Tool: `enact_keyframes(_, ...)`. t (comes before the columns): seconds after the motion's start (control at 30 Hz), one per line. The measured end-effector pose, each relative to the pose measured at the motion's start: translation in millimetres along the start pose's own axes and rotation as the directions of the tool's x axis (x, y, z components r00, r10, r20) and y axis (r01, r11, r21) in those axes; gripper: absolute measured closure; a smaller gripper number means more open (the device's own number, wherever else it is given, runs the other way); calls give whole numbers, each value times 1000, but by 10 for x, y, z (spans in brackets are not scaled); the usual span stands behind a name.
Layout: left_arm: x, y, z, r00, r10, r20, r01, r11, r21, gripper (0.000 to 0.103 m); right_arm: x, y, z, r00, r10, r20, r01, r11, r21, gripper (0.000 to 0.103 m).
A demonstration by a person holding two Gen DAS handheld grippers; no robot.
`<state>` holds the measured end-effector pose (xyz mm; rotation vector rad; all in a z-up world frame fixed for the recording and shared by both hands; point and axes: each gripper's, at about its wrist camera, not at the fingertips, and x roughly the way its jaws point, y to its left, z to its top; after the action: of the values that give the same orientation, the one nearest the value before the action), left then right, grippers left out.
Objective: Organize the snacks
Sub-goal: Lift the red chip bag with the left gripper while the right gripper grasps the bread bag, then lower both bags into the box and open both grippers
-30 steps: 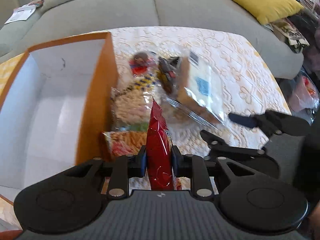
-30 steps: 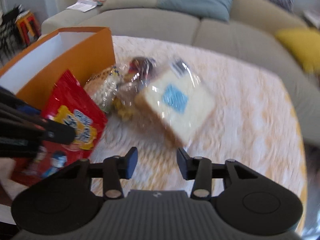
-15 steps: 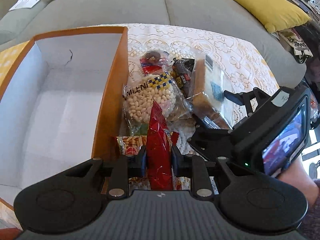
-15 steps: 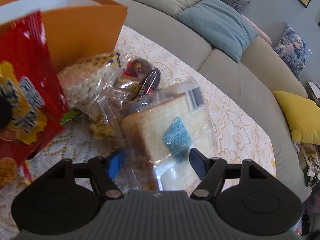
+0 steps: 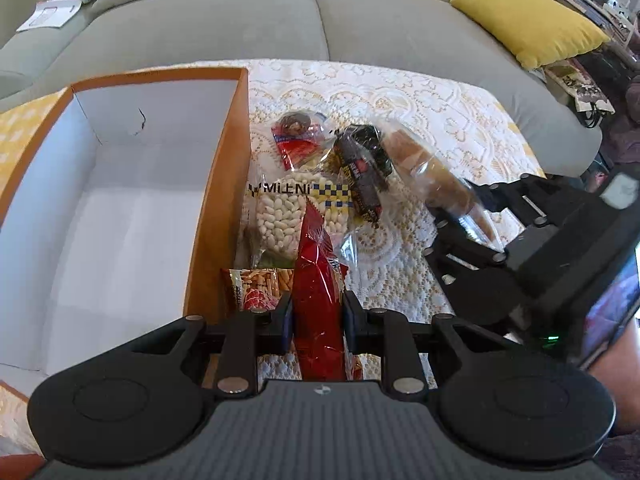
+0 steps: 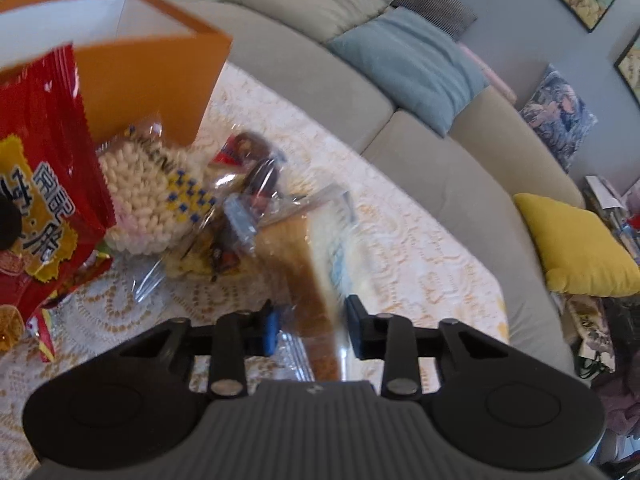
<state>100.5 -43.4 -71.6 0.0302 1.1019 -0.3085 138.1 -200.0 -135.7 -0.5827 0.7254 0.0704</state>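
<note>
1. Left gripper (image 5: 316,316) was clamped on a red snack bag (image 5: 318,304), held upright and edge-on between its two fingers, above the surface (image 5: 440,120).
2. Seen from the right wrist view, that same red snack bag (image 6: 36,184) hung at the left edge, with yellow lettering on its face, in front of the box wall.
3. Right gripper (image 6: 312,330) had its fingers narrowed around a clear-wrapped bread loaf (image 6: 308,276); the picture was blurred there, but the wrap sat between both pads.
4. From the left wrist view the bread loaf (image 5: 436,184) stood tilted, off the lace cloth at its far end, with the right gripper (image 5: 460,236) at its near end.
5. Orange box (image 5: 216,208) with a white inside stood on the surface left of the snack pile; nothing showed inside it.
6. Peanut bag (image 5: 288,212), clear with a blue-yellow checker strip, lay just beside the box wall.
7. Dark wrapped snack bar (image 5: 362,176) lay between the peanut bag and the bread loaf, touching both.
8. Small red-and-clear packet (image 5: 298,136) lay behind the peanut bag.
9. Stick-snack packet (image 5: 252,288) lay flat near the box, under the left gripper.
10. Grey sofa (image 5: 240,20) ran behind the surface; yellow cushion (image 5: 532,28) sat on its right end.
</note>
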Motion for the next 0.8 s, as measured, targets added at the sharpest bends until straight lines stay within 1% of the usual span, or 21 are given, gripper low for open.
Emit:
enact_keyframes(0.07, -67, -3, -21, 1000, -2, 14, 2, 1000, -5, 76, -146, -63, 19, 1000, 0, 19, 0, 1000, 21, 78)
enact_keyframes(0.23, -252, -4, -65, 999, -2, 46, 2, 1000, -15, 76, -492, -246, 124, 997, 63, 39, -66, 992, 106, 80)
enact_keyframes(0.33, -366, 4, -81, 999, 13, 51, -11, 1000, -22, 76, -768, -262, 169, 994, 93, 64, -101, 986, 132, 80)
enact_keyframes(0.47, -550, 33, -108, 997, 20, 75, -17, 999, -30, 76, -1110, -264, 302, 989, 103, 105, -116, 985, 129, 81)
enact_keyframes(0.57, -685, 65, -107, 995, 48, 92, -45, 998, -32, 76, -1336, -252, 427, 981, 141, 130, -158, 979, 131, 81)
enact_keyframes(0.67, -831, 164, -92, 991, 64, 116, -59, 997, -50, 76, -1535, -216, 587, 972, 167, 168, -188, 975, 118, 81)
enact_keyframes(0.8, -1001, 354, -42, 983, 105, 151, -93, 992, -82, 76, -1713, -113, 818, 959, 188, 213, -211, 973, 90, 81)
